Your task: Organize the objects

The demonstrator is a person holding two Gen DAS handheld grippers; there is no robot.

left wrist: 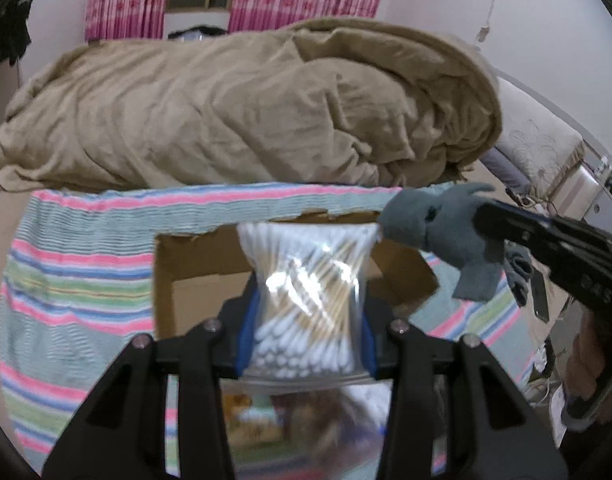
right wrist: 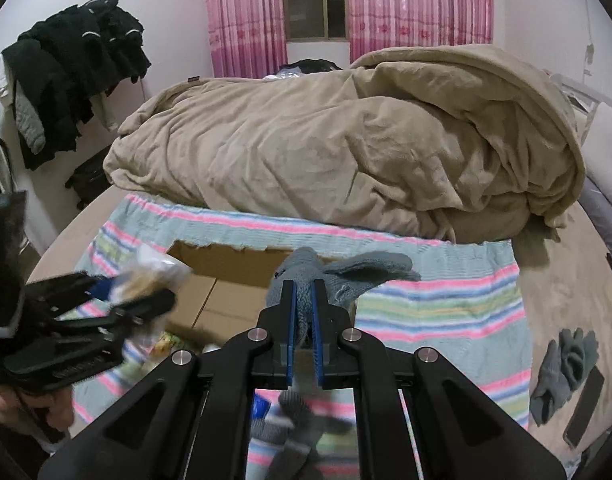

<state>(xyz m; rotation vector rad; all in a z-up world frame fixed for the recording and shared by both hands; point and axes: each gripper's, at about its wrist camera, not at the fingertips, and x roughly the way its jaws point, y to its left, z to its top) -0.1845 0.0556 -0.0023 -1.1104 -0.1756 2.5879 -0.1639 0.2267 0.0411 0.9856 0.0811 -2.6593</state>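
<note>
Pink curtains (right wrist: 418,8) hang over a window at the back of a bedroom, and a rumpled tan duvet (right wrist: 366,148) fills the far half of the bed. Nearer, a striped blanket (right wrist: 438,304) is spread flat, and an open cardboard box (left wrist: 193,280) sits on it, probably as the place to gather loose things.

In the left wrist view, the left claw (left wrist: 306,332) is pinching a clear bag of cotton swabs (left wrist: 306,280) across its middle, so the bag bulges above and below the blue pads. The bag is held above the open box, apparently ready to be dropped in.

In the right wrist view, the right claw (right wrist: 303,320) is pressed together on a grey knitted glove (right wrist: 338,272), whose loose fingers flop forward past the tips. It hangs over the right side of the box, close beside the swab bag.

More grey gloves (right wrist: 566,368) and a dark phone (right wrist: 584,408) lie on the bare bed to the right, well apart from the box and likely not yet sorted.
</note>
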